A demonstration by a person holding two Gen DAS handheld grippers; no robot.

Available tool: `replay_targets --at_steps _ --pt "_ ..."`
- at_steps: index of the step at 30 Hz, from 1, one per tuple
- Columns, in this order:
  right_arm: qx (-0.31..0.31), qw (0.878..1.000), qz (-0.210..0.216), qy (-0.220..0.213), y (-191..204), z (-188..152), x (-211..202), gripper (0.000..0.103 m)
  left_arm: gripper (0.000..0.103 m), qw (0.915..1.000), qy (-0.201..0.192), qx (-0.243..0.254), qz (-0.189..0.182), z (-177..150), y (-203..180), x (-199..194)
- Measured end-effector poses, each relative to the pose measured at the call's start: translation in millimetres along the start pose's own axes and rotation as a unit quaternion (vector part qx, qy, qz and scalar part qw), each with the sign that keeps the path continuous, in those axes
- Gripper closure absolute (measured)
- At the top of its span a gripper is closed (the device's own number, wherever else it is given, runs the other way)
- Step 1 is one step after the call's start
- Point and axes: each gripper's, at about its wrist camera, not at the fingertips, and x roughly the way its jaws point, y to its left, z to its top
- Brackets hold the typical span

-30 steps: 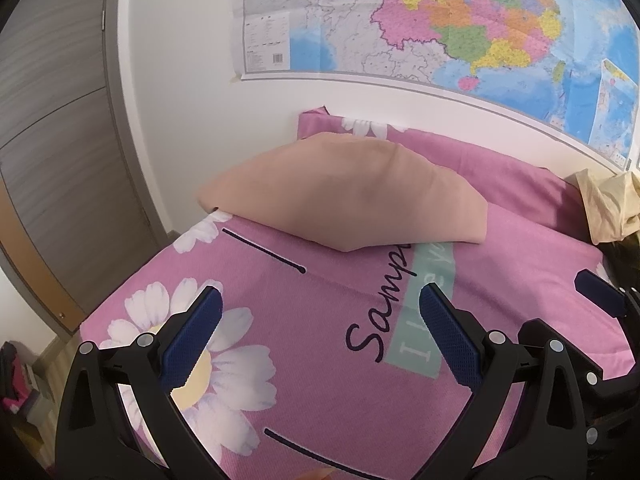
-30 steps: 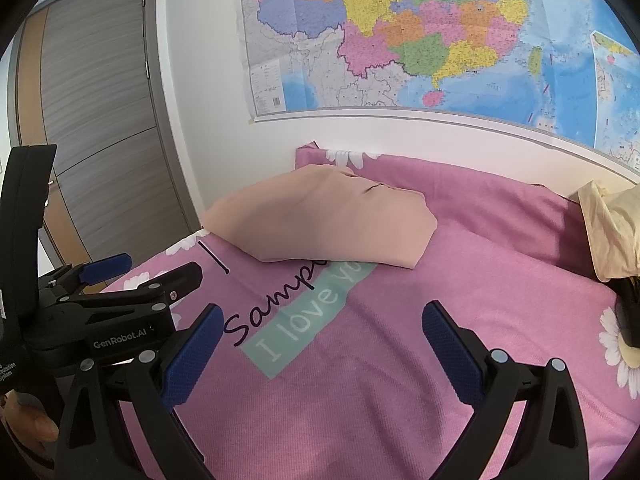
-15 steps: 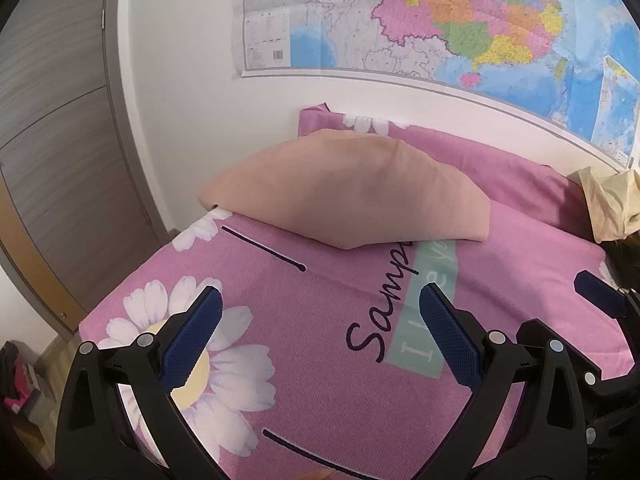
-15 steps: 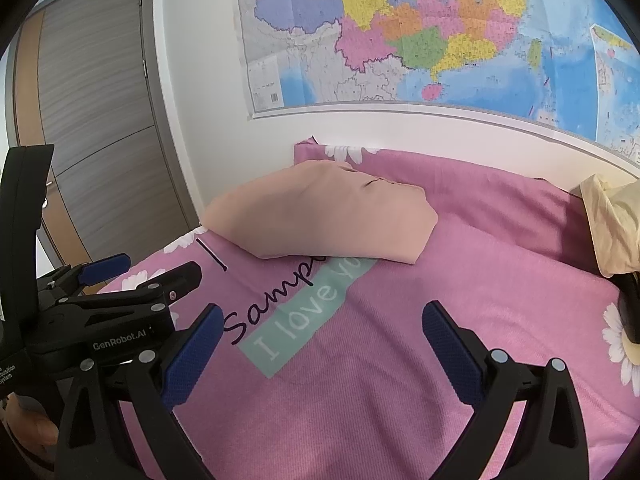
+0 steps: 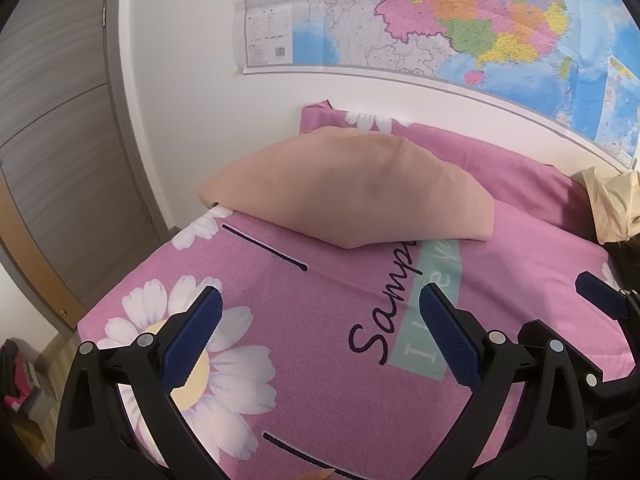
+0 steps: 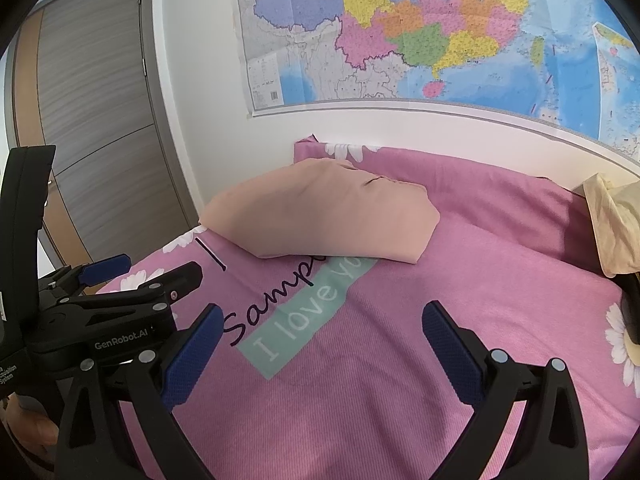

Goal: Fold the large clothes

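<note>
A peach garment (image 5: 352,192) lies folded in a compact bundle at the far side of the pink bed cover (image 5: 320,320); it also shows in the right wrist view (image 6: 324,216). My left gripper (image 5: 320,336) is open and empty, held above the cover well short of the bundle. My right gripper (image 6: 320,344) is open and empty, also above the cover. The left gripper's body (image 6: 100,320) shows at the left of the right wrist view. A crumpled cream garment (image 6: 612,224) lies at the far right edge of the bed.
A wall map (image 6: 420,32) hangs above the bed. A grey wooden door (image 6: 92,128) stands at the left. The bed's left edge (image 5: 120,296) drops to the floor, where some pink items (image 5: 16,384) lie. A dark object (image 6: 632,308) sits at the right.
Both grippers stay open and nearly still; the views shift only slightly. The garments have not moved.
</note>
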Motion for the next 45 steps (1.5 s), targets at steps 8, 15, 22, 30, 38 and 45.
replay_targets --at_steps 8,15,22,30,38,45 --pt "0.0 1.0 0.001 0.002 -0.2 -0.2 2.9 0.006 0.005 1.0 0.002 -0.003 0.0 -0.2 1.4 2.1" --pt "0.001 1.0 0.0 0.004 -0.1 0.3 3.7 0.006 0.005 1.0 0.004 -0.003 0.004 -0.8 0.8 3.7" --pt "0.004 1.0 0.0 0.007 -0.7 -1.2 8.1 0.006 0.005 1.0 0.008 -0.002 0.005 -1.7 1.3 6.3" --pt "0.007 1.0 0.001 0.008 -1.2 -1.8 8.8 0.006 0.005 0.9999 0.009 -0.001 0.01 -1.8 1.2 7.3" --pt "0.006 1.0 0.001 0.005 0.5 -2.0 6.7 0.006 0.006 0.9999 0.005 -0.001 0.012 -2.2 3.2 4.7" --pt "0.004 1.0 -0.001 0.002 3.1 -2.1 2.4 0.006 0.005 0.9999 0.001 0.0 0.012 -2.8 3.9 0.7"
